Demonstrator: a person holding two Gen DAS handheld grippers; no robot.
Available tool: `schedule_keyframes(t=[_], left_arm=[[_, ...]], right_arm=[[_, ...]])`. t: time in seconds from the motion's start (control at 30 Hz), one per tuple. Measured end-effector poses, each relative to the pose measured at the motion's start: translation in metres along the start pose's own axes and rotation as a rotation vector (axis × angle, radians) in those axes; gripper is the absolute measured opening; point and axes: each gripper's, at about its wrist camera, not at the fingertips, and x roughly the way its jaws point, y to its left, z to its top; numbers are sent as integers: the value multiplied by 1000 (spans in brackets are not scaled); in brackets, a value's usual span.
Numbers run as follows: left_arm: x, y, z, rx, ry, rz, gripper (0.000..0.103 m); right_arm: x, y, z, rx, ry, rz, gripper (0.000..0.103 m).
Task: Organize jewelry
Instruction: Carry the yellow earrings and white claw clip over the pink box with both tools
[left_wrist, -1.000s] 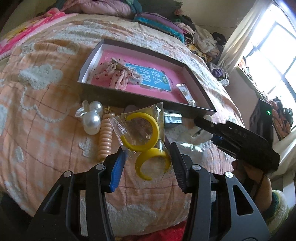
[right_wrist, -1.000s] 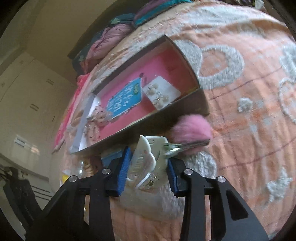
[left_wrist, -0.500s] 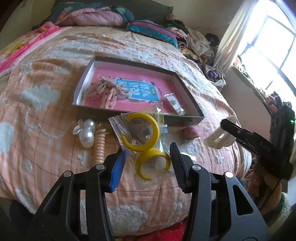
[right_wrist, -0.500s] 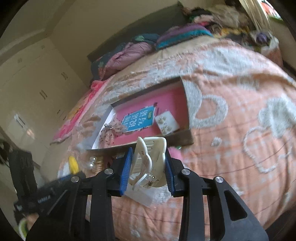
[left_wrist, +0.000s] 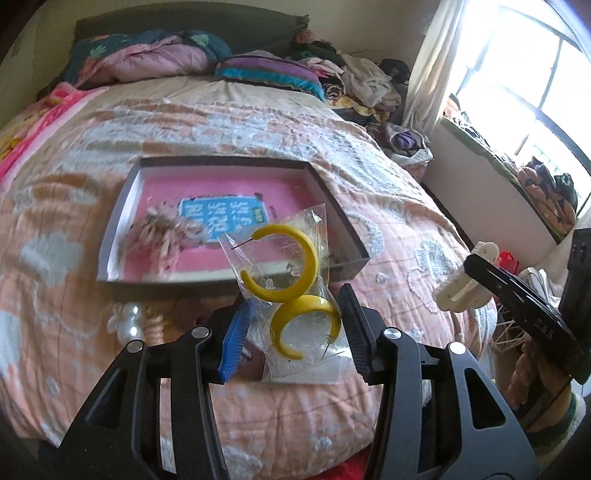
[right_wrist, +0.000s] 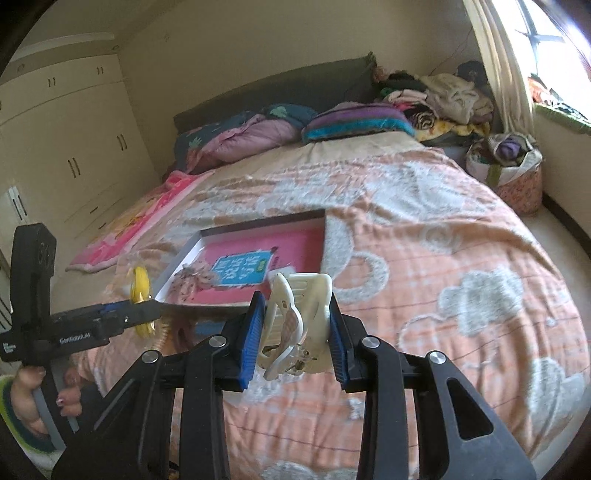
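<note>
Both tools (left_wrist: 293, 332) (right_wrist: 295, 332) around jewelry: earrings (left_wrist: 295, 291), clip (right_wrist: 299, 321)

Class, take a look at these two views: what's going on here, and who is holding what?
A person is sorting jewelry on a bed, a handheld gripper in each hand. The left gripper holds a clear bag of yellow hoop earrings above the blanket. The right gripper is clamped on a cream hair claw clip, also off the bed. Beyond them sits an open pink-lined box with some pieces already inside. A pearl hair piece lies on the blanket.
</note>
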Motion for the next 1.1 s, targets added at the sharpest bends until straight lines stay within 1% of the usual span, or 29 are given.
schedule_keyframes(t=[0.27, 0.57, 0.8, 0.93, 1.1], left_arm=[[12, -13, 29, 35, -17, -4, 39], [17, -5, 63, 41, -51, 13, 39], [34, 10, 78, 20, -38, 45, 39], [50, 20, 78, 7, -11, 52, 39], [71, 28, 75, 1, 26, 54, 39]], right_arm=[[-11, -14, 17, -10, -45, -34, 31], [-12, -14, 37, -38, -70, -41, 31], [7, 2, 57, -67, -45, 6, 31], [23, 14, 66, -95, -29, 11, 31], [53, 25, 74, -123, 14, 28, 31]])
